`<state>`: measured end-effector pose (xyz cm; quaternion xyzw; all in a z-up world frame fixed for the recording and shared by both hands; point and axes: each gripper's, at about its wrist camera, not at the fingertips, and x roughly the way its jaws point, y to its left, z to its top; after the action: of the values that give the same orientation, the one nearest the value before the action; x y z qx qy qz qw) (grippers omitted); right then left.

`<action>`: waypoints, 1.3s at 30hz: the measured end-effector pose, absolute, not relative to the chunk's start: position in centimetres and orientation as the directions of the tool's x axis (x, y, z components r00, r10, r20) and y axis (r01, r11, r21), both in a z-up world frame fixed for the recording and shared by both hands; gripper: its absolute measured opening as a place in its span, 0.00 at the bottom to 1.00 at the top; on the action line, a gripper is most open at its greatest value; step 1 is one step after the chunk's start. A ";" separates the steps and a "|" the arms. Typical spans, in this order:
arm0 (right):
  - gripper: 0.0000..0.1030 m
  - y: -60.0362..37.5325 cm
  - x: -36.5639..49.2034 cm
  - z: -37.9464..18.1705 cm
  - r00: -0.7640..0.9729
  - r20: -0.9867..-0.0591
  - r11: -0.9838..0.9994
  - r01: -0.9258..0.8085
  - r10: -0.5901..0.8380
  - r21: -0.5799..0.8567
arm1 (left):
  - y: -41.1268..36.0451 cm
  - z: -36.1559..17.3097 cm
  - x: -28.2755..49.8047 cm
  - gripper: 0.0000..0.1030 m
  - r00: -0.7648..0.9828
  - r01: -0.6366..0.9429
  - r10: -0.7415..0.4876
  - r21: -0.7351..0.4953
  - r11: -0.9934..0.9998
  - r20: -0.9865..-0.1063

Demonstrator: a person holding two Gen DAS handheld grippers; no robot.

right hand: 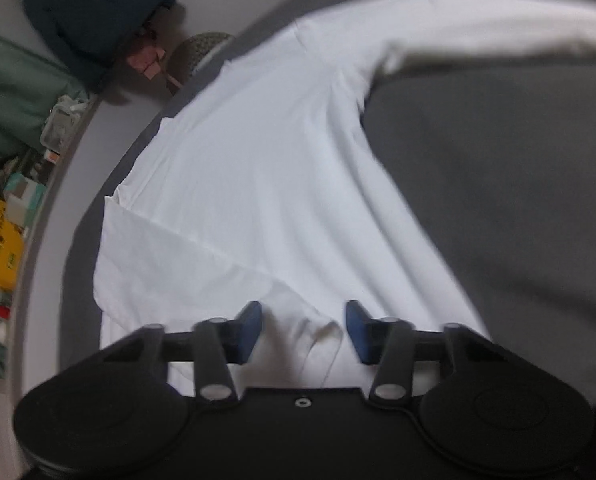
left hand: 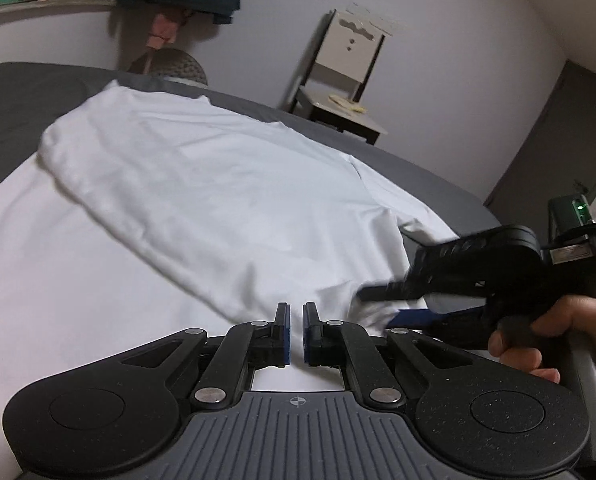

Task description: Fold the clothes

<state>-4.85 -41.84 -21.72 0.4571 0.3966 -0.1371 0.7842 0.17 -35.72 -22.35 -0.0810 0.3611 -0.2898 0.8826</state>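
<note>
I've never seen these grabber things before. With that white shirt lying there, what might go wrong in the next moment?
The right gripper is open over a bunched edge of the white shirt; closing there might catch several layers and spoil the fold. The left gripper, nearly shut, appears to hold nothing, so that side may lag and skew the shirt. Both tools are close together and could bump.

Plain white shirt point(left hand: 202, 184) on grey bed point(left hand: 418, 172); black gripper point(right hand: 303, 330) with blue pads point(right hand: 250, 330).
</note>
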 end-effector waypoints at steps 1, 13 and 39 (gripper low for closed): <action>0.07 -41.8 -5.0 -21.9 0.641 -0.753 0.538 0.588 0.146 0.605 | -36.0 -22.4 0.4 0.03 0.560 0.459 -0.568 -0.345 0.819 -0.603; 0.54 -42.4 -8.5 -20.7 0.642 -0.763 0.442 0.665 0.074 0.602 | -36.9 -21.4 -2.0 0.03 0.506 0.613 -0.596 -0.226 0.757 -0.623; 0.14 -40.2 -9.3 -20.7 0.547 -0.836 0.460 0.756 -0.052 0.466 | -20.4 -20.8 11.1 0.03 0.843 0.191 -0.292 -0.255 0.948 -0.451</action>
<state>-9.34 -40.19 -20.75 0.4459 0.3945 -0.2664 0.7580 11.09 -20.36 -20.77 -0.1006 0.2497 -0.1264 0.9547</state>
